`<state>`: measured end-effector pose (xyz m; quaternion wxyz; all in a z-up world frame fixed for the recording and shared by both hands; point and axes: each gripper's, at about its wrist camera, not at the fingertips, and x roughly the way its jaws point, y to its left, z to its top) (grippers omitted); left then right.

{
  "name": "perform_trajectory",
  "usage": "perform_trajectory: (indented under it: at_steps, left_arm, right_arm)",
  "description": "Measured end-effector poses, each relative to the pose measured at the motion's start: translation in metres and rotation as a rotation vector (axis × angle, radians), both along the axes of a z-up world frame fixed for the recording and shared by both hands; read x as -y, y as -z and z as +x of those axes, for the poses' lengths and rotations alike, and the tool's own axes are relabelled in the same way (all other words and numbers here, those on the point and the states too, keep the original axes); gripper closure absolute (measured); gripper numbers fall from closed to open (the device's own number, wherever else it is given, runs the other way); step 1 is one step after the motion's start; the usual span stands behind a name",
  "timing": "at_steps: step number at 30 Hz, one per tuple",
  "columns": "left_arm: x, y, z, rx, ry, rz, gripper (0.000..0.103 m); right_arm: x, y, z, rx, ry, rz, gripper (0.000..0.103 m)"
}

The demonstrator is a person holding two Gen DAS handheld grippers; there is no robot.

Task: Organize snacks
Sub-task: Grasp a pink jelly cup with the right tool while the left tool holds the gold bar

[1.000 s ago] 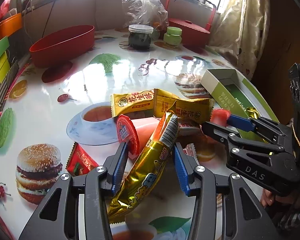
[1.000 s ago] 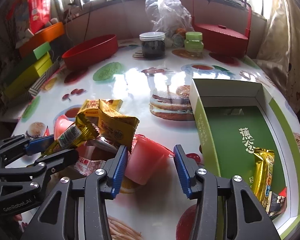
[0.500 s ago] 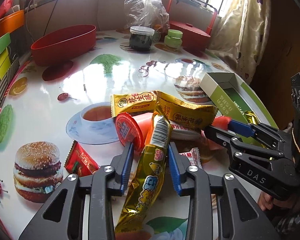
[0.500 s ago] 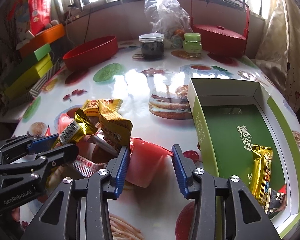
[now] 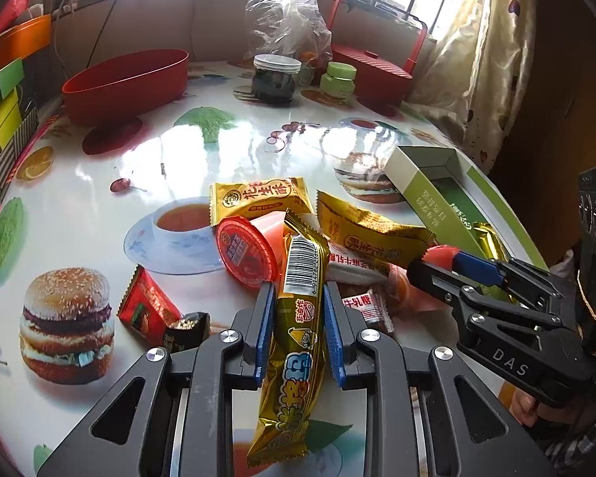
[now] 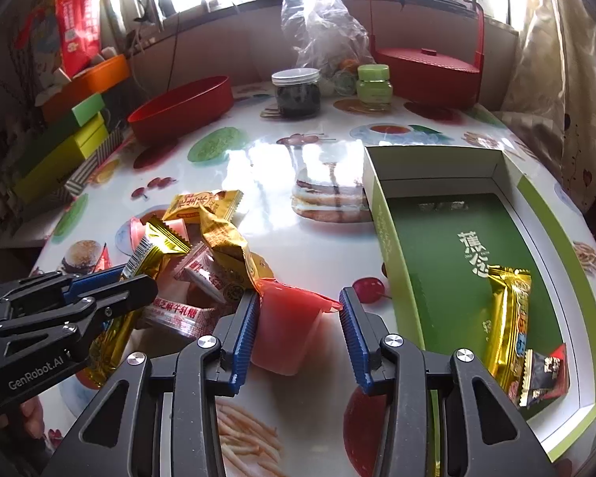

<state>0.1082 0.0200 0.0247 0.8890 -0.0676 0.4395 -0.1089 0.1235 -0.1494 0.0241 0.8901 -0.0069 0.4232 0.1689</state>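
My left gripper [image 5: 297, 294] is closing on a long gold snack bar [image 5: 298, 318], and both blue pads touch its sides. The bar's barcode end sticks out over the snack pile. My right gripper [image 6: 298, 302] straddles a pink jelly cup [image 6: 286, 330] lying on its side. Its left pad is against the cup's wall and its right pad meets the rim. The pile also holds two yellow packets [image 5: 258, 198], a second jelly cup [image 5: 246, 254] and a red packet [image 5: 147, 306]. The open green box [image 6: 393, 238] to the right holds a gold bar [image 6: 508, 318] and a small dark packet.
At the back of the table stand a red bowl [image 5: 127, 83], a dark jar [image 5: 276, 79], a small green jar [image 5: 339, 79], a plastic bag and a red handled basket [image 5: 373, 71]. Coloured boxes are stacked at the left edge. A curtain hangs at the right.
The left jaws have drawn in from a wide stance until they touch the gold bar, which now lies straighter between them. The right jaws have narrowed a little around the jelly cup.
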Motion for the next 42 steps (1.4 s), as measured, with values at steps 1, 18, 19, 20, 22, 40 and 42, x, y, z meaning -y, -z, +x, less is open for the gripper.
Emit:
perform_trajectory:
  at_steps: [1,18,19,20,22,40,42]
  left_arm:
    - [0.0,0.0,-0.001,0.0,-0.002,-0.004,0.078]
    - [0.004,-0.003,-0.014,0.001,0.002,-0.04,0.078]
    - [0.004,-0.003,-0.015,0.0,0.003,-0.04,0.078]
    - [0.005,-0.003,-0.015,0.0,0.004,-0.041,0.078]
    - [0.006,-0.003,-0.015,0.0,0.005,-0.042,0.078]
    - [0.007,-0.001,-0.016,-0.007,0.007,-0.044,0.078]
    - [0.007,-0.001,-0.017,-0.008,0.006,-0.044,0.078]
  right_arm:
    - [0.001,0.0,-0.001,0.0,-0.002,0.002,0.063]
    - [0.009,0.002,-0.023,-0.045,-0.051,-0.001,0.063]
    - [0.01,0.001,-0.024,-0.044,-0.051,-0.004,0.062]
    - [0.01,0.001,-0.024,-0.044,-0.049,-0.008,0.062]
    - [0.01,0.002,-0.026,-0.043,-0.045,-0.018,0.062]
    - [0.009,0.004,-0.043,-0.06,-0.057,-0.095,0.058]
    - [0.011,0.004,-0.044,-0.059,-0.058,-0.092,0.058]
